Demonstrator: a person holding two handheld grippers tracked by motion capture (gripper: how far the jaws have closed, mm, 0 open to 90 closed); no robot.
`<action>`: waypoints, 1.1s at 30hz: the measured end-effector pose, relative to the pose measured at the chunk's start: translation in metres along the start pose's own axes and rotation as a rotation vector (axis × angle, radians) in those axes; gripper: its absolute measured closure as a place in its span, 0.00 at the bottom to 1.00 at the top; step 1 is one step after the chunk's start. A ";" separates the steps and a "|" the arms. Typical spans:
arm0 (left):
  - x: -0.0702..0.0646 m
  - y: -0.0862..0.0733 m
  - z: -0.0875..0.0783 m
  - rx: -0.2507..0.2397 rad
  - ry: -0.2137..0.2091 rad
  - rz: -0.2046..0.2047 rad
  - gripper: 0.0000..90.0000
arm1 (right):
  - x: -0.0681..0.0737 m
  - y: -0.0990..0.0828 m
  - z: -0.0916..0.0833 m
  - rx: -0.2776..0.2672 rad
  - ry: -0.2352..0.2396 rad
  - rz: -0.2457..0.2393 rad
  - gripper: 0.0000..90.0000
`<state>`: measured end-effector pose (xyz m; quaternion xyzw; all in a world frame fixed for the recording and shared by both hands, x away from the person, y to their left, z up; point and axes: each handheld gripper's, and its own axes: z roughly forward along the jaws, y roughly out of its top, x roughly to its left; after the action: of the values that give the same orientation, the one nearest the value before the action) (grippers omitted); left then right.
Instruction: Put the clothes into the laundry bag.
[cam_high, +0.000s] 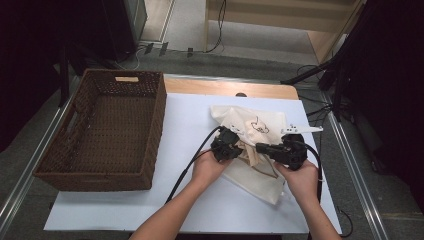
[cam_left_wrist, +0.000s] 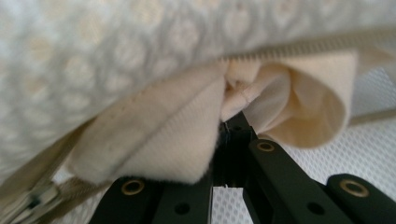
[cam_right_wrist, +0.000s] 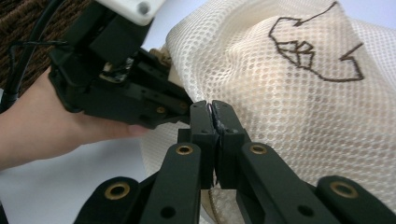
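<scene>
White sheet over a wooden counter (cam_high: 120, 210), dark room behind, cables on the floor. Brown wicker basket (cam_high: 100, 135) sits at the left, nothing visible in it. Cream mesh laundry bag (cam_high: 260, 150) with a black line drawing lies right of centre on the sheet, well apart from the basket, crumpled between both hands.

Left gripper (cam_high: 226, 146): fingers fully closed, pinching a fold of the bag's cream fabric edging (cam_left_wrist: 187, 130) just under the zipper (cam_left_wrist: 299, 46); in the left gripper view the cloth bunches right at the tips. Right gripper (cam_high: 265, 148): fingers closed too, tips pressed together against the mesh (cam_right_wrist: 299, 107); looks like a pinch of mesh is caught between them, but hard to be sure from this angle. Both grippers are close together, tips nearly meeting.

Step, as I read it: both hands have hold at the bag's zipper end, setting up to pull the opening apart or work the zipper. Next move probably calls for keeping one side anchored while the other pulls away steadily; thin mesh could slip out of a shallow pinch.
</scene>
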<state>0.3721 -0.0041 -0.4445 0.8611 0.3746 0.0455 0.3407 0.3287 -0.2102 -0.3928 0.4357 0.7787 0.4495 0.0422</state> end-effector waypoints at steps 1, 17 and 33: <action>0.000 0.002 0.002 -0.003 0.009 -0.008 1.00 | 0.000 0.000 0.001 0.002 0.004 -0.003 0.99; 0.003 -0.001 -0.010 0.021 -0.018 -0.014 0.99 | -0.001 -0.002 0.004 0.020 -0.011 -0.010 0.99; 0.027 -0.031 -0.071 -0.018 0.007 -0.062 0.86 | -0.002 -0.002 0.006 0.034 -0.012 -0.014 0.99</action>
<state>0.3494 0.0684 -0.4143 0.8458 0.4020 0.0415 0.3483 0.3318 -0.2079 -0.3982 0.4337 0.7888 0.4334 0.0427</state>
